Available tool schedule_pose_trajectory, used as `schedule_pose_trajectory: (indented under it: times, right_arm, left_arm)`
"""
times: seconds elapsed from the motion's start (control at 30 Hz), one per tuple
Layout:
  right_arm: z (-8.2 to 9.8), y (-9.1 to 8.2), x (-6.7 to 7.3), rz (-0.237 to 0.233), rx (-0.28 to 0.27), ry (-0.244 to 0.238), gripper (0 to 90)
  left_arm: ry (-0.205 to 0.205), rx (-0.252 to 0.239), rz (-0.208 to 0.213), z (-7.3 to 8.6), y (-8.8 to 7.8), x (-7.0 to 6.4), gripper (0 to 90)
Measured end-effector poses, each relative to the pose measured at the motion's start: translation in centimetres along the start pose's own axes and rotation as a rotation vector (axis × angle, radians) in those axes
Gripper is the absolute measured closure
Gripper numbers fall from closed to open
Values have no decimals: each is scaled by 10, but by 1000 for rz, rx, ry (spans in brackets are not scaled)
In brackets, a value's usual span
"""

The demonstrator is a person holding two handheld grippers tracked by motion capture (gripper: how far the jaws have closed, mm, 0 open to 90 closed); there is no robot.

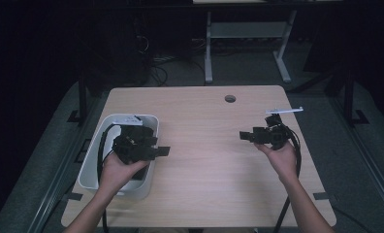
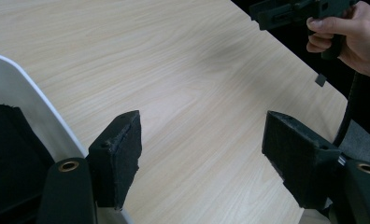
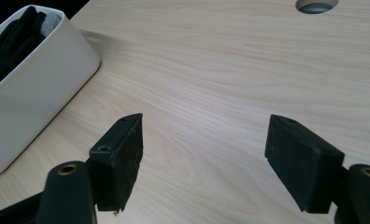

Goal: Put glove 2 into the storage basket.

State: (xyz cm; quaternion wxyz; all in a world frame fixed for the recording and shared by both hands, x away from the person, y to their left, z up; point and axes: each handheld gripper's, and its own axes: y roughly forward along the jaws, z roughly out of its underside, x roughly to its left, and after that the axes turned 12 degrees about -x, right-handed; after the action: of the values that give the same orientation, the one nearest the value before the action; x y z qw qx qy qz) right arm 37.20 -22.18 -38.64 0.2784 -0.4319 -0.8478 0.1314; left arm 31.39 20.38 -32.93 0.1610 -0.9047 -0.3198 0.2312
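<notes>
Between the jaws of the left tool point(image 2: 202, 154) nothing was held: the two black pads stood well apart over bare wood, just beside the rim of the white bin point(image 2: 31, 100). From the high view, the left tool point(image 1: 163, 151) pointed toward the middle of the counter point(image 1: 204, 160), with the left hand point(image 1: 115, 172) positioned over the bin point(image 1: 90, 162). The right tool point(image 3: 204, 154) was likewise spread wide and empty, its pads above bare counter, with the bin point(image 3: 33, 93) off to one side. In the high view the right tool point(image 1: 243, 135) sat near the counter's right edge, gripped by the right hand point(image 1: 282, 158) and aimed inward at the left tool.

Dark fabric point(image 3: 15, 39) lay inside the bin, bunched against its wall; what kind of item it was could not be determined. A round cable hole point(image 1: 230, 98) marked the far part of the counter.

Assessment of progress: the work appeared to be at its start. No item had been lifted or laid out, and the counter surface between the tools carried nothing. Remaining, by this reading: reaching into the bin, gripping the fabric and bringing it out.
</notes>
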Motion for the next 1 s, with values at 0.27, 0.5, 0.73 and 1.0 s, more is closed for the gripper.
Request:
schedule_pose_trajectory:
  times: [0.27, 0.5, 0.73, 1.0]
  right_arm:
    - [8, -8, -11, 15, -3, 21, 276]
    - [15, -17, -20, 23, -10, 28, 274]
    - [23, -25, -28, 38, -6, 34, 274]
    - [35, -33, -37, 38, -19, 46, 274]
  left_arm:
    - [8, 4, 13, -1, 9, -6, 277]
    - [13, 18, 30, 2, 21, -15, 276]
    - [16, 25, 43, 4, 29, -19, 271]
    - [22, 34, 55, 8, 42, -27, 269]
